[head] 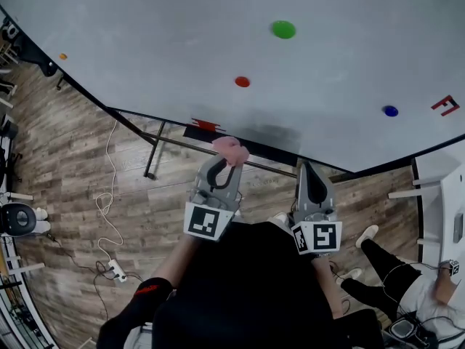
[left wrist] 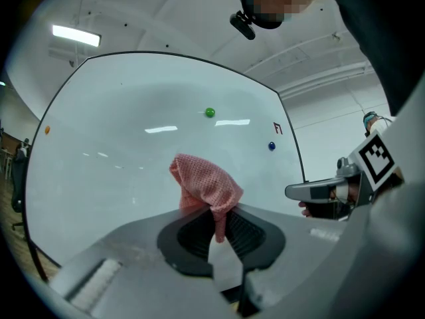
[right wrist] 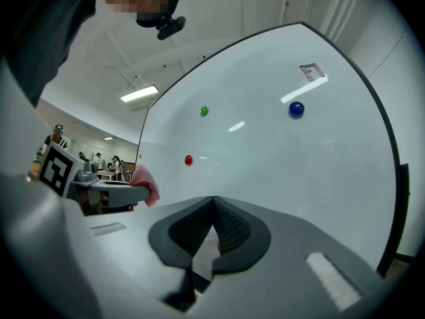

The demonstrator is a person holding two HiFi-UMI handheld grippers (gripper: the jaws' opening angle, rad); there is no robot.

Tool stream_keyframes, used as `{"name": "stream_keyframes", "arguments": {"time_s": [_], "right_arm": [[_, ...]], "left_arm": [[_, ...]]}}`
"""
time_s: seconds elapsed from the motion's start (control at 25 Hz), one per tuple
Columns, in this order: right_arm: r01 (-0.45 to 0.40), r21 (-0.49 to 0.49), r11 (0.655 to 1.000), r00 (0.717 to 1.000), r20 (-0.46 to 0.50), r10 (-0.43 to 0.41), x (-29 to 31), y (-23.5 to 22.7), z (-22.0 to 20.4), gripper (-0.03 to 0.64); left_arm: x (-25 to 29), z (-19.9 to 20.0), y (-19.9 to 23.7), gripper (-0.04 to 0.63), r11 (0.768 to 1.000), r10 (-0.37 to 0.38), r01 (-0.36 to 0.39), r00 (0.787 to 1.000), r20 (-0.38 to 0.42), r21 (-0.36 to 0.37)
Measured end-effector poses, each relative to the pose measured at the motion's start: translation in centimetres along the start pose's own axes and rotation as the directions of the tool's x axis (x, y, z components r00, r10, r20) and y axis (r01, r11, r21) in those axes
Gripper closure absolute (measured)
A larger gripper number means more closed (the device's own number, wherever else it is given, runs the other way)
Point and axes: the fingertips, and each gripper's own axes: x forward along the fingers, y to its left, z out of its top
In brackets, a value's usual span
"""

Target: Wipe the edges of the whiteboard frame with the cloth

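Note:
A large whiteboard [head: 182, 42] with a thin dark frame [head: 131, 115] fills the top of the head view. My left gripper [head: 229, 155] is shut on a pink mesh cloth [head: 229, 148], which bunches out past the fingertips just below the board's lower frame edge. In the left gripper view the cloth [left wrist: 202, 188] stands up from the closed jaws in front of the board [left wrist: 133, 145]. My right gripper [head: 311, 167] is shut with nothing in it, to the right of the left one, pointing at the same lower edge [head: 276, 155]. In the right gripper view the cloth [right wrist: 145, 183] shows at left.
Green [head: 283, 29], red [head: 242, 81] and blue [head: 391, 110] magnets sit on the board, with a small orange one [head: 63, 56] at far left. A metal stand leg [head: 151, 155] and a white cable [head: 109, 202] lie on the wooden floor below. A seated person [head: 407, 282] is at lower right.

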Motion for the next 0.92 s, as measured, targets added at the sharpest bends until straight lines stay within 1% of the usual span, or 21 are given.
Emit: {"name": "stream_keyframes", "arguments": {"time_s": [0.24, 0.6, 0.92], "right_arm": [[0.000, 0.016, 1.000, 1.000, -0.006, 0.000, 0.2, 0.5, -0.5, 0.617], [-0.037, 0.018, 0.999, 0.999, -0.023, 0.037, 1.0, 2.4, -1.3, 0.617], [-0.050, 0.016, 0.999, 0.998, -0.032, 0.050, 0.7, 2.6, -1.9, 0.617]], "left_arm": [[-0.4, -0.6, 0.2, 0.561, 1.000, -0.004, 0.004, 1.000, -0.012, 0.009], [-1.5, -1.3, 1.6, 0.561, 1.000, 0.023, -0.023, 0.999, -0.026, 0.003], [-1.7, -1.6, 1.4, 0.561, 1.000, 0.028, -0.028, 0.999, -0.027, 0.000]]}}
